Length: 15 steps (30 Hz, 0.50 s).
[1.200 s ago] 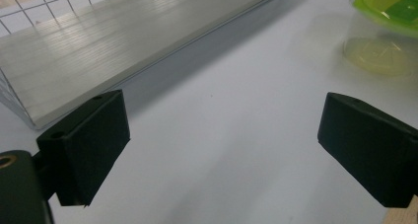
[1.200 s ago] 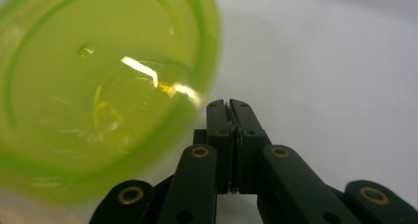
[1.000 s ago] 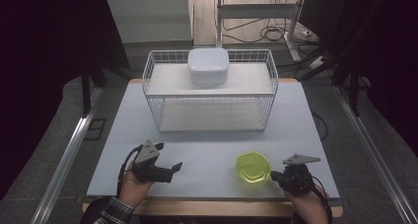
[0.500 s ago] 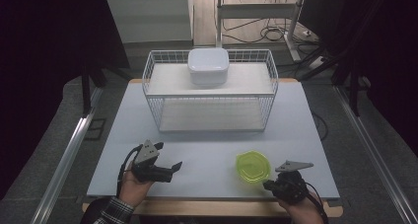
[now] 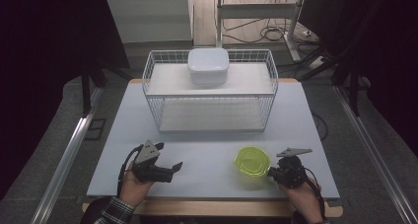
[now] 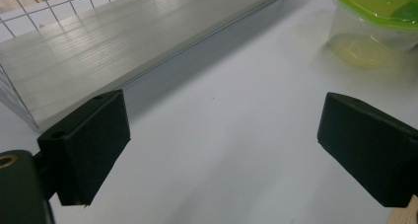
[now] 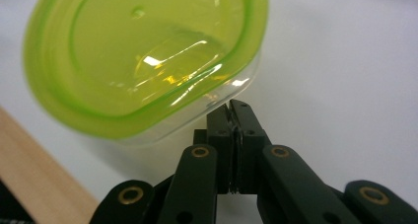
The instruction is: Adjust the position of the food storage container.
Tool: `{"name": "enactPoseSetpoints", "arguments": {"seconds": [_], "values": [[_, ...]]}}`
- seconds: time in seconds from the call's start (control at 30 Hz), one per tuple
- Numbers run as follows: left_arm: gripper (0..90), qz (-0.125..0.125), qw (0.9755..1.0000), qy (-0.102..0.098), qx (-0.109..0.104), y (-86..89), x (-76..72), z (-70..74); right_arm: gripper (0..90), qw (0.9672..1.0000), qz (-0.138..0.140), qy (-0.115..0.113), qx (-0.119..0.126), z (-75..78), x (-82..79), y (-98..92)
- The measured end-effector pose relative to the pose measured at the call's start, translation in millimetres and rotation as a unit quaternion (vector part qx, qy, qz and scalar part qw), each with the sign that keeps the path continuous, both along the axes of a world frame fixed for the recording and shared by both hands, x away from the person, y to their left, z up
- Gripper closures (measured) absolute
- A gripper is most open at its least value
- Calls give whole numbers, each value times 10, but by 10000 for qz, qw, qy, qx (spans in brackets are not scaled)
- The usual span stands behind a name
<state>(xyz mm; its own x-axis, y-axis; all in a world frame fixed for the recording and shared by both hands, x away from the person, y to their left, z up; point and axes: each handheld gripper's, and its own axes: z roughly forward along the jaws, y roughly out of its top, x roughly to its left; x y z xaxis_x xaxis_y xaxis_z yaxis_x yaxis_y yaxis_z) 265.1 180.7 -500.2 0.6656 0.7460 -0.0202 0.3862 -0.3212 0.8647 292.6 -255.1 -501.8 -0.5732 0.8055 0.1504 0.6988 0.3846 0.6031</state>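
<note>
A clear tub with a lime-green lid (image 5: 252, 161) stands on the white table (image 5: 207, 145) at the front right. My right gripper (image 5: 270, 172) lies just right of it with its jaws shut and nothing between them. In the right gripper view the tips (image 7: 232, 108) sit against the tub's clear wall under the lid rim (image 7: 143, 51). My left gripper (image 5: 169, 156) rests at the front left, jaws wide open over bare tabletop (image 6: 222, 150), well apart from the tub (image 6: 379, 21).
A white wire rack (image 5: 209, 93) with two shelves stands across the back of the table, with a white lidded box (image 5: 208, 65) on its top shelf. The table's wooden front edge (image 5: 212, 206) runs just below both hands.
My right gripper has shifted left, up to the tub's side. The left gripper has kept still.
</note>
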Motion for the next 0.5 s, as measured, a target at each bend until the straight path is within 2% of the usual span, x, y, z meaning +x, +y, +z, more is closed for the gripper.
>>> {"name": "enactPoseSetpoints", "arguments": {"seconds": [0.2, 0.3, 0.4, 0.5], "values": [[54, -5, 10000, 14, 7, 0, 2, -5, 880, 10000, -41, -35, -57, -15, 128, 29], [54, 18, 10000, -23, 12, 12, -5, 7, 880, 10000, -62, 14, -32, -18, 95, 25], [55, 29, 10000, 6, -7, 22, 3, -1, 877, 10000, -28, -19, 19, 5, 29, 29], [55, 19, 10000, -13, 17, 11, -3, 3, 877, 10000, -3, -62, 12, 19, 37, 64]]}}
